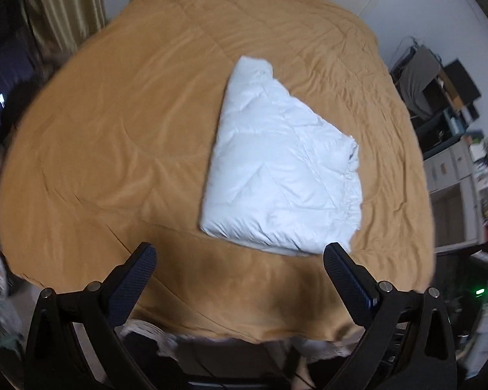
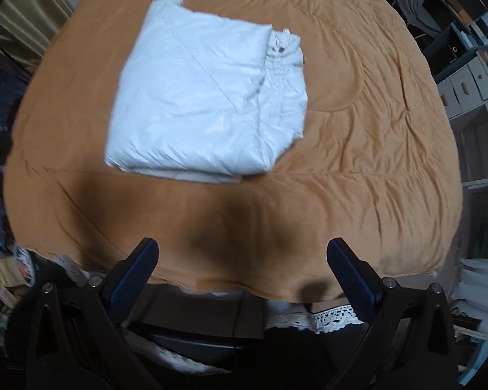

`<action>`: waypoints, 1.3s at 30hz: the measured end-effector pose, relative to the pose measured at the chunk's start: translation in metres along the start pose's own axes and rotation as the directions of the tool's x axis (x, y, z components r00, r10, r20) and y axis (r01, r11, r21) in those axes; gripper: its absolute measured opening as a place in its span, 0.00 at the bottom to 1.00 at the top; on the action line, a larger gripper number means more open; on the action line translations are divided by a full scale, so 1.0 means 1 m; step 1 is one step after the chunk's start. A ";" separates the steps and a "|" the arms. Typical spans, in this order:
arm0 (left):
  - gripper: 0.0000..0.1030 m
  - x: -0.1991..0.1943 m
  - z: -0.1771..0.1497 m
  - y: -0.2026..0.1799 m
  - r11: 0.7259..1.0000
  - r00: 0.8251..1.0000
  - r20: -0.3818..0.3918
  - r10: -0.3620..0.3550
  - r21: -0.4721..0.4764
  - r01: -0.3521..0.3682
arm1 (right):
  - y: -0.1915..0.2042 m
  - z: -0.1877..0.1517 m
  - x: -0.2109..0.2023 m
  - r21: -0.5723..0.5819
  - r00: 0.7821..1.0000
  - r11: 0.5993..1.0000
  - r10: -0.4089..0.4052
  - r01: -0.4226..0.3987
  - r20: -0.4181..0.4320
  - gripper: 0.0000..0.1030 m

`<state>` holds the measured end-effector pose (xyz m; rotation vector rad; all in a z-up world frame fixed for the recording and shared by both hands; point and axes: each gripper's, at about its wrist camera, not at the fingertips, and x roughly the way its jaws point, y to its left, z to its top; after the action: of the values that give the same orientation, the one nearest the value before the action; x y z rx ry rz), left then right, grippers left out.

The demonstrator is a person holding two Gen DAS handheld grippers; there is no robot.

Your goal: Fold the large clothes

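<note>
One white coat (image 1: 283,162) (image 2: 205,97) lay folded into a flat bundle on one big tan blanket (image 1: 114,146) (image 2: 374,162) that covered the bed. There were two tools: the left tool (image 1: 239,256) and the right tool (image 2: 242,253) each had two fingers spread wide apart and held nothing. Both tools hung over the near edge of the bed, apart from the coat, and one strip of white lace (image 2: 328,320) showed under the blanket.
</note>
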<state>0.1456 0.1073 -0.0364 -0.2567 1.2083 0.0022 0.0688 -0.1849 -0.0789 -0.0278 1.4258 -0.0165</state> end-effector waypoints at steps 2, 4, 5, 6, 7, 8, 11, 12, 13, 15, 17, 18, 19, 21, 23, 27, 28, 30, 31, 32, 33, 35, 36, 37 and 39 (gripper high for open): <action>0.99 -0.004 -0.003 -0.008 0.999 0.999 0.029 0.028 0.042 -0.029 | 0.003 0.000 -0.011 0.002 0.999 1.000 0.012 -0.013 0.036 1.00; 1.00 -0.004 -0.006 -0.011 0.996 0.998 0.029 0.047 0.071 -0.049 | 0.007 -0.001 -0.015 0.000 0.999 1.000 0.014 -0.014 0.049 1.00; 1.00 -0.002 -0.007 -0.012 0.995 0.998 0.025 0.055 0.079 -0.057 | 0.008 -0.001 -0.016 -0.003 0.999 1.000 0.012 -0.012 0.051 1.00; 1.00 0.000 -0.008 -0.012 0.994 0.998 0.012 0.061 0.085 -0.062 | 0.009 -0.001 -0.015 -0.002 0.998 1.000 0.012 -0.011 0.054 1.00; 0.99 0.003 -0.009 -0.011 0.994 0.998 -0.002 0.064 0.090 -0.063 | 0.009 -0.001 -0.014 0.000 0.998 1.000 0.010 -0.010 0.055 1.00; 0.99 0.008 -0.009 -0.010 0.994 0.998 -0.014 0.061 0.089 -0.060 | 0.011 -0.001 -0.014 -0.002 0.999 1.000 0.007 -0.007 0.053 1.00; 0.99 0.017 -0.010 -0.004 0.996 0.998 -0.038 0.056 0.077 -0.053 | 0.012 -0.001 -0.014 -0.012 0.999 1.000 0.003 -0.003 0.048 1.00; 0.99 0.018 -0.010 0.000 0.996 0.998 -0.044 0.052 0.071 -0.049 | 0.013 -0.001 -0.015 -0.008 0.999 1.000 0.004 -0.003 0.047 1.00; 0.99 0.019 -0.010 0.002 0.997 0.998 -0.046 0.050 0.066 -0.047 | 0.012 -0.001 -0.015 -0.003 0.999 1.000 0.006 -0.006 0.045 1.00; 0.99 0.019 -0.009 0.007 0.997 0.998 -0.039 0.049 0.060 -0.047 | 0.012 -0.002 -0.015 0.003 0.999 1.000 0.020 -0.020 0.041 1.00; 0.99 0.017 -0.009 0.010 0.998 0.999 -0.030 0.041 0.051 -0.040 | 0.011 -0.003 -0.015 0.004 0.999 1.000 0.025 -0.026 0.034 1.00; 0.99 0.016 -0.010 0.011 0.998 0.999 -0.028 0.038 0.047 -0.037 | 0.011 -0.003 -0.015 0.005 0.999 1.000 0.026 -0.026 0.031 1.00; 0.99 0.015 -0.010 0.012 0.998 0.999 -0.028 0.039 0.043 -0.037 | 0.011 -0.003 -0.015 0.009 0.999 1.000 0.029 -0.029 0.031 1.00; 0.99 0.015 -0.009 0.012 0.998 0.999 -0.028 0.039 0.041 -0.038 | 0.010 -0.005 -0.019 0.021 0.998 0.999 0.040 -0.041 0.042 1.00; 0.99 0.015 -0.010 0.011 0.998 0.999 -0.028 0.035 0.044 -0.034 | 0.011 -0.006 -0.024 0.026 0.997 0.999 0.044 -0.046 0.057 1.00; 0.99 0.015 -0.012 0.007 0.997 0.999 -0.026 0.041 0.060 -0.039 | 0.014 -0.007 -0.028 0.034 0.996 0.997 0.062 -0.064 0.071 1.00; 0.99 0.015 -0.011 0.007 0.997 0.999 -0.027 0.041 0.061 -0.040 | 0.016 -0.007 -0.028 0.033 0.996 0.998 0.059 -0.062 0.072 1.00; 0.99 0.015 -0.012 0.007 0.998 0.999 -0.030 0.030 0.059 -0.028 | 0.018 -0.007 -0.028 0.027 0.996 0.998 0.051 -0.053 0.073 1.00; 0.99 0.015 -0.013 0.008 0.998 0.999 -0.031 0.019 0.054 -0.017 | 0.020 -0.007 -0.028 0.023 0.996 0.999 0.047 -0.049 0.074 1.00; 0.99 0.014 -0.013 0.008 0.999 0.999 -0.031 0.009 0.049 -0.008 | 0.021 -0.007 -0.028 0.017 0.996 0.999 0.044 -0.046 0.075 1.00; 1.00 0.014 -0.014 0.008 0.999 0.999 -0.032 0.006 0.046 -0.005 | 0.021 -0.007 -0.028 0.013 0.996 0.999 0.044 -0.045 0.076 1.00; 1.00 0.015 -0.015 0.008 0.999 0.999 -0.035 0.010 0.045 -0.008 | 0.022 -0.007 -0.029 0.008 0.996 0.999 0.040 -0.041 0.079 1.00; 1.00 0.016 -0.015 0.008 0.999 0.999 -0.042 0.013 0.047 -0.011 | 0.023 -0.007 -0.029 0.006 0.996 0.999 0.038 -0.038 0.080 1.00; 1.00 0.017 -0.015 0.008 0.999 0.999 -0.048 0.013 0.050 -0.011 | 0.024 -0.007 -0.029 0.008 0.996 0.999 0.035 -0.036 0.081 1.00; 1.00 0.019 -0.016 0.007 0.999 0.998 -0.059 0.002 0.051 0.001 | 0.024 -0.007 -0.029 0.009 0.996 0.999 0.032 -0.032 0.081 1.00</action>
<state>0.1366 0.1084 -0.0606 -0.2124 1.2660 -0.0360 0.0573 -0.1606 -0.0519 0.0029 1.3449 0.0037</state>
